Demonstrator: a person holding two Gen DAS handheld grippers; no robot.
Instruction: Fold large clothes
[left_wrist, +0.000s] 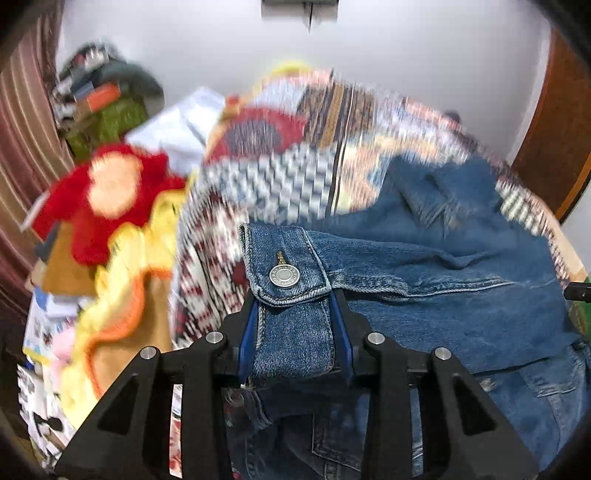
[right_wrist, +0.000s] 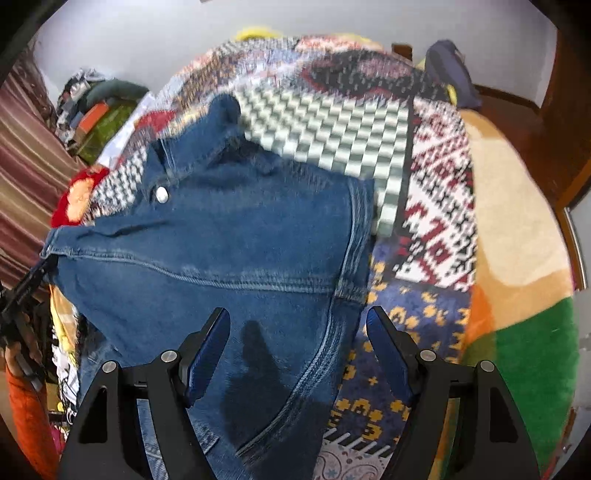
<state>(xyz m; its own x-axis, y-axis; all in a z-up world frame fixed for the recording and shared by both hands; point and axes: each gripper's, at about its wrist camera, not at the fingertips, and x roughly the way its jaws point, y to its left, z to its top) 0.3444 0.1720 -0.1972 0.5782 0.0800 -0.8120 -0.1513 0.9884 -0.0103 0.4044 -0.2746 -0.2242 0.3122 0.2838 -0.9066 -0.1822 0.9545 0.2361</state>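
Note:
A blue denim jacket (left_wrist: 443, 280) lies spread on a patterned bedspread (left_wrist: 280, 177). My left gripper (left_wrist: 295, 299) is shut on the jacket's buttoned cuff (left_wrist: 284, 258), which is pinched between the blue pads and lifted off the bed. The metal button (left_wrist: 283, 276) faces the camera. In the right wrist view the jacket (right_wrist: 229, 236) fills the middle, its back seam running across. My right gripper (right_wrist: 299, 317) hovers open just above the jacket's near edge with nothing between its fingers. The lifted cuff (right_wrist: 55, 240) shows at the far left there.
A red and yellow plush toy (left_wrist: 110, 199) sits left of the jacket. A cream, orange and green fleece blanket (right_wrist: 517, 258) covers the bed's right side. A striped curtain (left_wrist: 22, 147) hangs at left, with piled clutter (left_wrist: 103, 107) behind and a wooden door (left_wrist: 554, 147) at right.

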